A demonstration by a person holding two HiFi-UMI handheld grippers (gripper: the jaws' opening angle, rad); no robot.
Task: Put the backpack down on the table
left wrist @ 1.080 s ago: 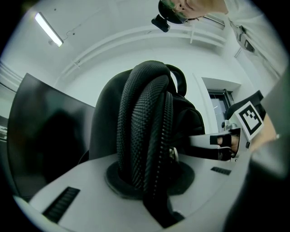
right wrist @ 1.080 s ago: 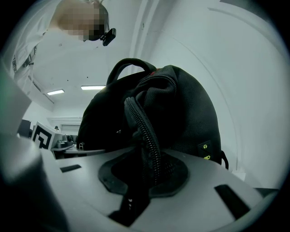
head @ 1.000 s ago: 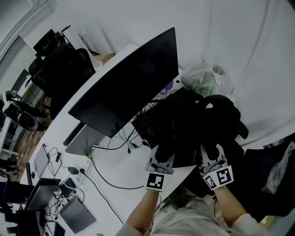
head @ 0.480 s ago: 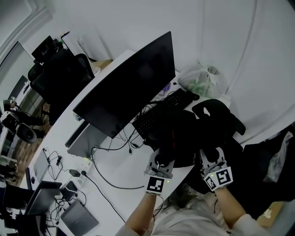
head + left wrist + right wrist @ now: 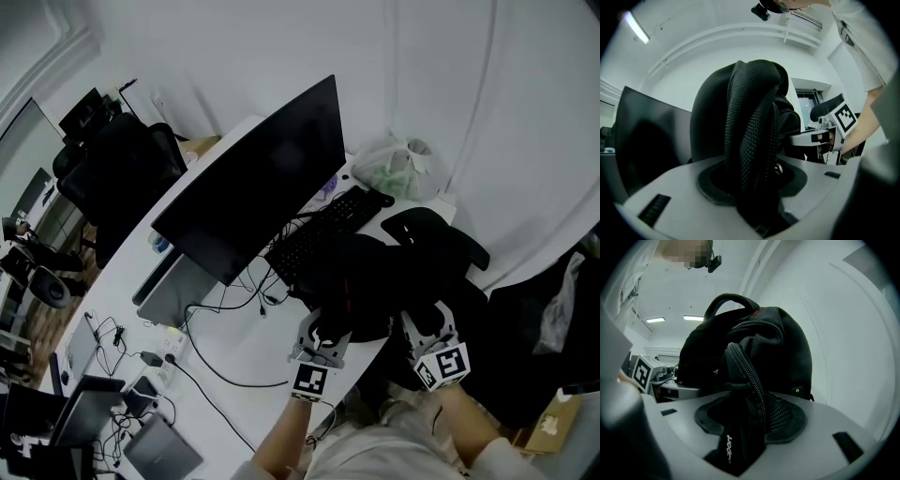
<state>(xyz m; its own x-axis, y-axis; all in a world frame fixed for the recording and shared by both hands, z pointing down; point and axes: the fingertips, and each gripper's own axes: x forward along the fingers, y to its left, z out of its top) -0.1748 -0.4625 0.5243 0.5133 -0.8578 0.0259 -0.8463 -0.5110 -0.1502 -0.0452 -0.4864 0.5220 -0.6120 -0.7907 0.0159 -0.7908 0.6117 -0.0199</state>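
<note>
The black backpack stands on the white table at its near edge, next to the keyboard. My left gripper is at its near left side and my right gripper at its near right side. Both jaws are opening. In the left gripper view a mesh shoulder strap hangs loose between the jaws of the left gripper, with the backpack close behind. In the right gripper view a zipped strap lies slack between the jaws of the right gripper in front of the backpack.
A large dark monitor and a black keyboard stand just beyond the backpack. A plastic bag lies at the table's far end. Cables trail over the table, with devices at near left. A black office chair stands at far left.
Both grippers have drawn back a little toward me and their jaws have spread off the straps. The backpack has stayed on the table edge.
</note>
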